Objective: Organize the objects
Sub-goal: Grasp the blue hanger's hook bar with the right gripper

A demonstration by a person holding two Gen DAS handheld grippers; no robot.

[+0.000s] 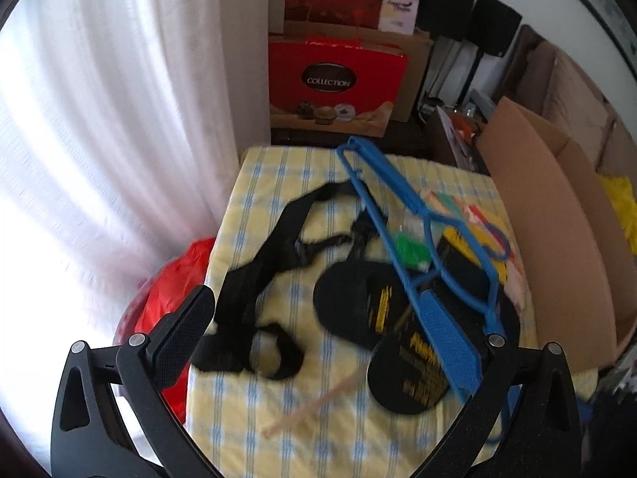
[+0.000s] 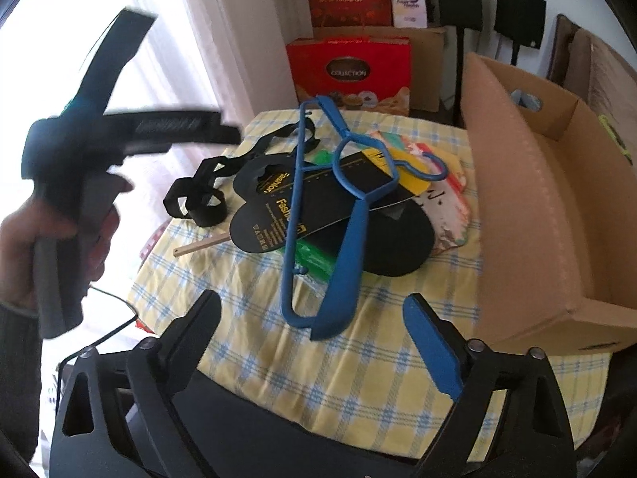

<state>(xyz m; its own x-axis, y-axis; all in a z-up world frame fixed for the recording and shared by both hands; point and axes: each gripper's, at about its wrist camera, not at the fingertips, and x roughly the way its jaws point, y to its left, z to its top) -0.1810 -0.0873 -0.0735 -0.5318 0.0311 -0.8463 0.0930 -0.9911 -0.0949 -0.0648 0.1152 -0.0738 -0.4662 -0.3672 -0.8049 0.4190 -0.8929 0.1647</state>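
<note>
A blue plastic hanger (image 2: pixel 338 215) lies across black insoles (image 2: pixel 278 215) on the yellow checked table (image 2: pixel 358 378). A black strap (image 2: pixel 203 195) lies to the left, and a thin wooden stick (image 2: pixel 199 247) sits near it. A green packet (image 2: pixel 314 259) and colourful cards (image 2: pixel 450 207) lie under and beside the insoles. My right gripper (image 2: pixel 314 326) is open above the table's near edge, just short of the hanger's end. My left gripper (image 1: pixel 334 342) is open above the strap (image 1: pixel 254 279), hanger (image 1: pixel 418 247) and insoles (image 1: pixel 358 302). It also shows in the right wrist view (image 2: pixel 139 127), held by a hand.
An open cardboard box (image 2: pixel 537 199) stands right of the table, and also shows in the left wrist view (image 1: pixel 557 239). Red gift boxes (image 2: pixel 350 71) stand behind the table. A white curtain (image 1: pixel 119 139) hangs on the left, with a red bag (image 1: pixel 171 290) below it.
</note>
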